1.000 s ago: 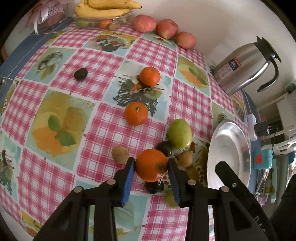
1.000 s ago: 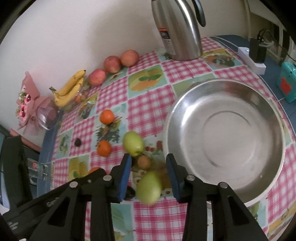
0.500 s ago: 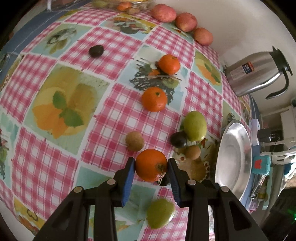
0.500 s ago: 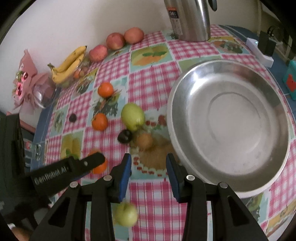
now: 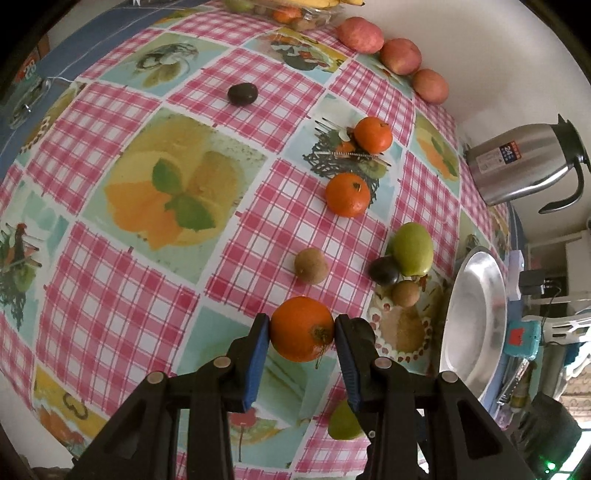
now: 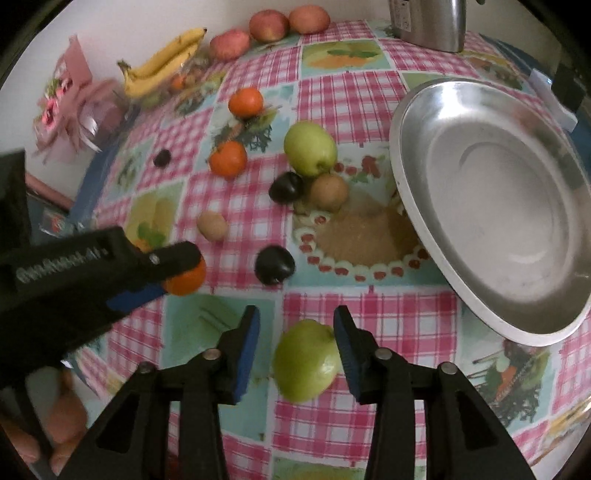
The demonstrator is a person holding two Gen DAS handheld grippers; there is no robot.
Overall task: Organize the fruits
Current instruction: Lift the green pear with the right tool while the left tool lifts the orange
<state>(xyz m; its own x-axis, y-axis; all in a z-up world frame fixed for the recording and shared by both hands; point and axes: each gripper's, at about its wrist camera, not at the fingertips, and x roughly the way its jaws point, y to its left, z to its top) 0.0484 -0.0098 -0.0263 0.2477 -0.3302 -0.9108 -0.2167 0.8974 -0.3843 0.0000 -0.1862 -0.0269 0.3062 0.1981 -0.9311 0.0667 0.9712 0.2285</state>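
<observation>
My left gripper (image 5: 301, 325) is shut on an orange (image 5: 301, 334), held just above the checked tablecloth; the right wrist view shows this orange (image 6: 186, 280) at the left. My right gripper (image 6: 295, 317) points down over a small green apple (image 6: 306, 360) that lies on the cloth. Its jaws are opening: the apple sits between them, with a clear gap at the left pad. The same apple (image 5: 343, 421) peeks out beneath the left gripper's right finger. The silver bowl (image 6: 402, 184) stands to the right with nothing in it.
A larger green apple (image 6: 310, 147), two oranges (image 6: 228, 158), three dark plums (image 6: 275, 264) and two kiwis (image 6: 211, 226) lie loose on the cloth. Red apples (image 6: 267, 24), bananas (image 6: 162, 62), a steel kettle (image 5: 517, 166) and a pink bouquet (image 6: 70, 107) line the far edge.
The small green apple left the right gripper's jaws and dropped onto the cloth; that gripper then sank over it and widened. The left gripper carried its orange away from the fruit cluster.
</observation>
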